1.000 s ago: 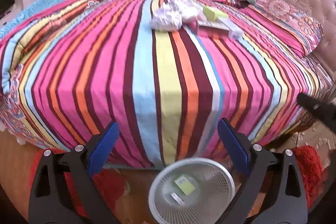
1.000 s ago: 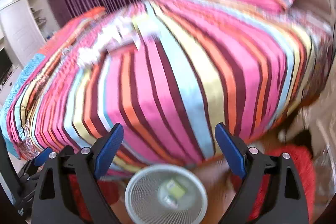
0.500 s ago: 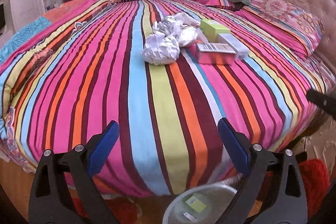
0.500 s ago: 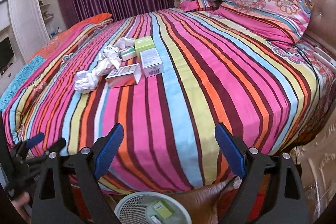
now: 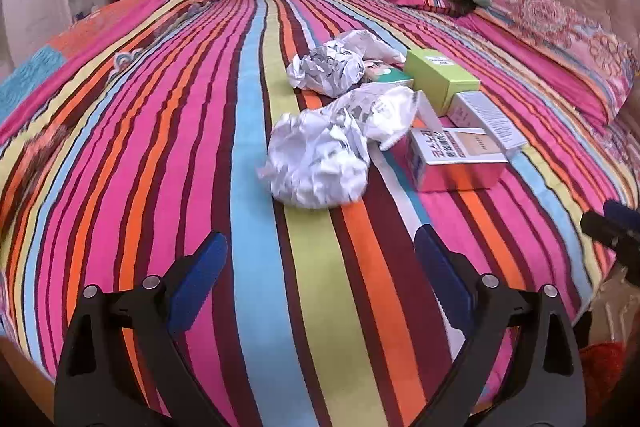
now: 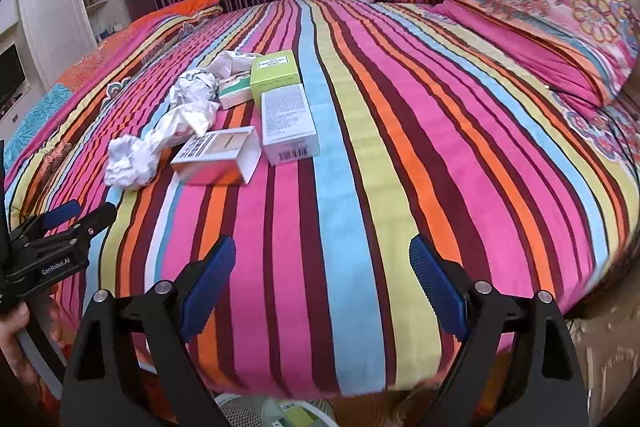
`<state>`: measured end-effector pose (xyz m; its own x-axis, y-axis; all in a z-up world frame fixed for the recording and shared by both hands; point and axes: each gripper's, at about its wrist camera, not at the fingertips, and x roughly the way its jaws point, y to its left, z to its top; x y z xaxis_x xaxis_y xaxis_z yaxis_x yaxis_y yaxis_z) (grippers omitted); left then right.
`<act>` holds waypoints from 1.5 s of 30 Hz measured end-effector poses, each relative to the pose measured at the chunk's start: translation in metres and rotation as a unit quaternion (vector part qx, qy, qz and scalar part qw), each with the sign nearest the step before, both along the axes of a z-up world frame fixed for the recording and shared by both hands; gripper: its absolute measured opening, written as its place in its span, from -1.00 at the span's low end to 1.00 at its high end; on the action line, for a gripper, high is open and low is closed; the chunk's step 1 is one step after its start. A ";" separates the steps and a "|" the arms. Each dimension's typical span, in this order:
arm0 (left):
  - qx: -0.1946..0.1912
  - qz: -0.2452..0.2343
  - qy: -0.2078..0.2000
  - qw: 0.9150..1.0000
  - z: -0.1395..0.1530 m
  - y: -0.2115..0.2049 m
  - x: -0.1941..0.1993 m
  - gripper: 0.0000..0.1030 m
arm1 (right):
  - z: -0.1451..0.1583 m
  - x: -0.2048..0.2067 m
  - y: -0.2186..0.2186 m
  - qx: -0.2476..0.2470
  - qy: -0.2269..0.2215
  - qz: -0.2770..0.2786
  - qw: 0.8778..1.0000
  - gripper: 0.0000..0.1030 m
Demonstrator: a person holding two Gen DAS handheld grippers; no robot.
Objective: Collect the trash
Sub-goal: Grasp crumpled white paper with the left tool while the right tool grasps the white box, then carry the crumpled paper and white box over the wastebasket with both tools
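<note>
Striped bed (image 5: 160, 147) carries crumpled paper (image 5: 316, 163) and boxes (image 5: 456, 163). Both grippers, left (image 5: 320, 275) and right (image 6: 320, 279), hover with jaws open and empty. Loose paper could slip out of a shallow pinch.

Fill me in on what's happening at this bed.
A person is collecting trash with two handheld grippers. The left gripper and right gripper are both open and empty above the striped bedspread. Crumpled paper and small boxes lie untouched; a mesh wastebasket waits below.
</note>
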<state>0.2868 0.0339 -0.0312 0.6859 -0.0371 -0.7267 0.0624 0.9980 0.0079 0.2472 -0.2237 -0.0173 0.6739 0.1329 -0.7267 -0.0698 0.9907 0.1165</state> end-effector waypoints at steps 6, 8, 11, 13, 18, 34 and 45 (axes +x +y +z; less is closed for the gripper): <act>0.005 -0.006 0.007 1.000 -0.002 0.004 0.032 0.79 | 0.009 0.045 0.000 -0.003 0.001 0.012 1.000 0.64; 0.001 -0.006 0.007 1.000 -0.002 0.005 0.039 0.79 | 0.011 0.060 0.004 -0.006 0.002 0.022 1.000 0.64; -0.006 -0.009 0.010 1.000 -0.003 0.004 0.049 0.79 | 0.009 0.077 0.010 -0.013 0.012 0.038 0.999 0.64; -0.004 -0.014 0.009 1.000 -0.003 0.000 0.054 0.79 | 0.007 0.087 0.012 -0.017 0.018 0.042 0.999 0.64; -0.005 -0.015 0.014 1.000 -0.006 -0.003 0.070 0.79 | 0.002 0.108 0.023 -0.029 0.034 0.056 0.997 0.64; -0.007 0.008 0.058 0.998 -0.028 0.000 0.101 0.79 | -0.025 0.156 0.036 -0.065 0.070 0.047 0.994 0.64; -0.015 0.033 0.064 0.997 -0.027 0.013 0.090 0.26 | -0.023 0.136 0.031 -0.056 0.073 0.030 0.995 -0.13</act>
<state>0.3772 0.0470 -0.0581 0.5899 -0.0177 -0.8073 -0.0051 0.9997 -0.0256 0.3836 -0.1923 -0.0406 0.5536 0.0823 -0.8287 -0.1198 0.9926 0.0185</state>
